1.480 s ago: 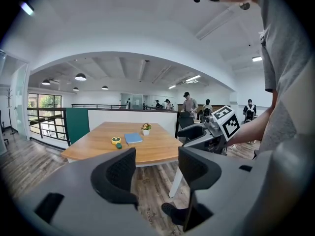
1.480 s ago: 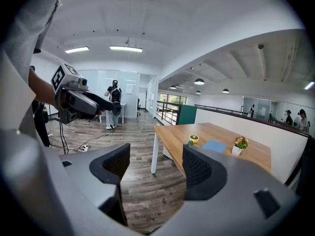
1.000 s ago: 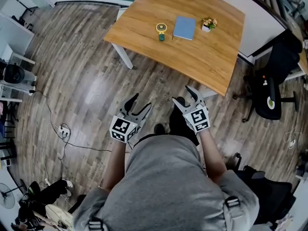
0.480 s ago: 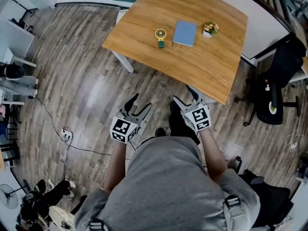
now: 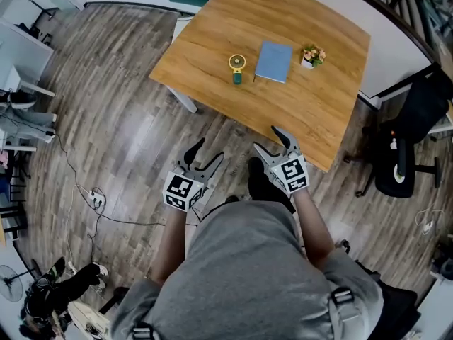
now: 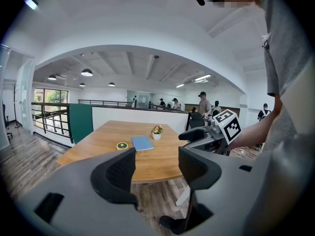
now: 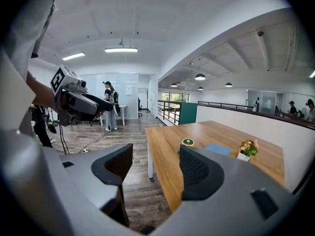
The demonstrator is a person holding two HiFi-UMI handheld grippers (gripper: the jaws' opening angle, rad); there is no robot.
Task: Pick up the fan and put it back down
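1. Left gripper point(image 5: 210, 149): we record its fingers point(image 6: 120, 168) spread apart, with nothing between them but open air and the table edge far ahead.

2. Right gripper point(image 5: 267, 138): fingers point(image 7: 199, 173) apart and closing slightly, nothing between them. Its marker cube shows just behind the fingers.

3. Fan point(image 5: 236, 62): a small round one, yellow rim on a green body. We place it on the table point(image 5: 297, 105), well ahead of both sets of fingertips and untouched. In the left gripper view it sits just above that gripper's left fingertip point(image 6: 122, 145). In the right gripper view it sits just above that gripper's right fingertip point(image 7: 187, 142).

4. Blue notebook point(image 5: 273, 51): flat on the table just right of the fan, equally far beyond the fingers.

5. Potted flowers point(image 5: 311, 55): small white pot just right of the notebook, well beyond the right gripper's fingertips.

6. Wood-plank floor point(image 5: 127, 119): beneath both pairs of fingers. The table's near corner lies just ahead of the right fingertips.

7. Office chair point(image 5: 400, 154): black, well off to the right of the right fingers.

8. Power strip point(image 5: 94, 198): on the floor with its cable, to the left of the left fingers.
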